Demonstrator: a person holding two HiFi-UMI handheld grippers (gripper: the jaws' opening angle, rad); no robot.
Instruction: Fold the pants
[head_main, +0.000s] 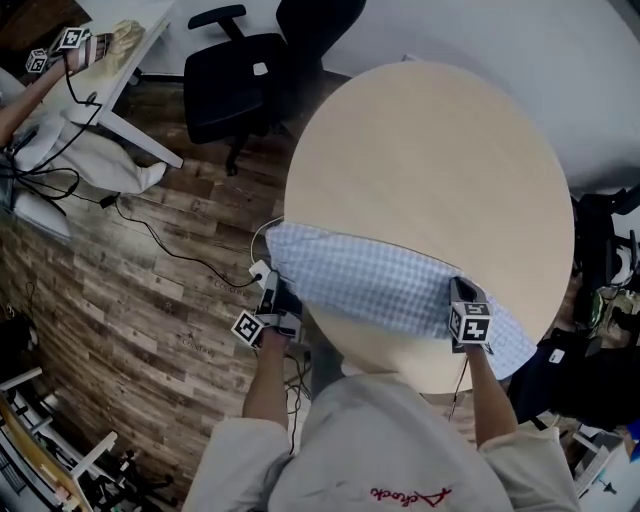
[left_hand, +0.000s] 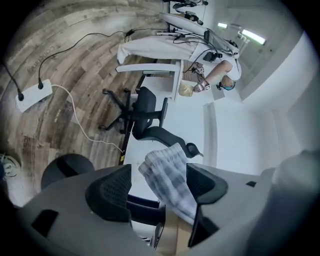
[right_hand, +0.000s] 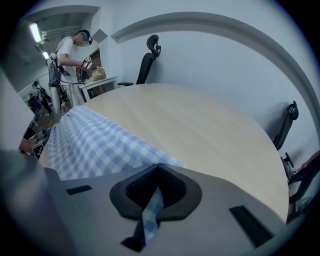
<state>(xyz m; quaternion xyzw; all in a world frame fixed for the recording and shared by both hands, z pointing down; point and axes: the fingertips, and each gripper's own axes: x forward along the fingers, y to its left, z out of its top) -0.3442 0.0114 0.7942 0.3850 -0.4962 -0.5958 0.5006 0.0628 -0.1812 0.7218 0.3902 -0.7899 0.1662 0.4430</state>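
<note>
Blue-checked pants (head_main: 380, 280) across round pale-wood table (head_main: 430, 150)

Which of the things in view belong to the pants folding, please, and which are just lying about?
Job in hand: checked pants, round table, left gripper, right gripper.
Lying about: black office chair, white desk, power strip on the floor.

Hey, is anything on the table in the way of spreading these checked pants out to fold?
Nothing visible. The round table beyond the pants is bare; the right gripper is shut on their edge.
</note>
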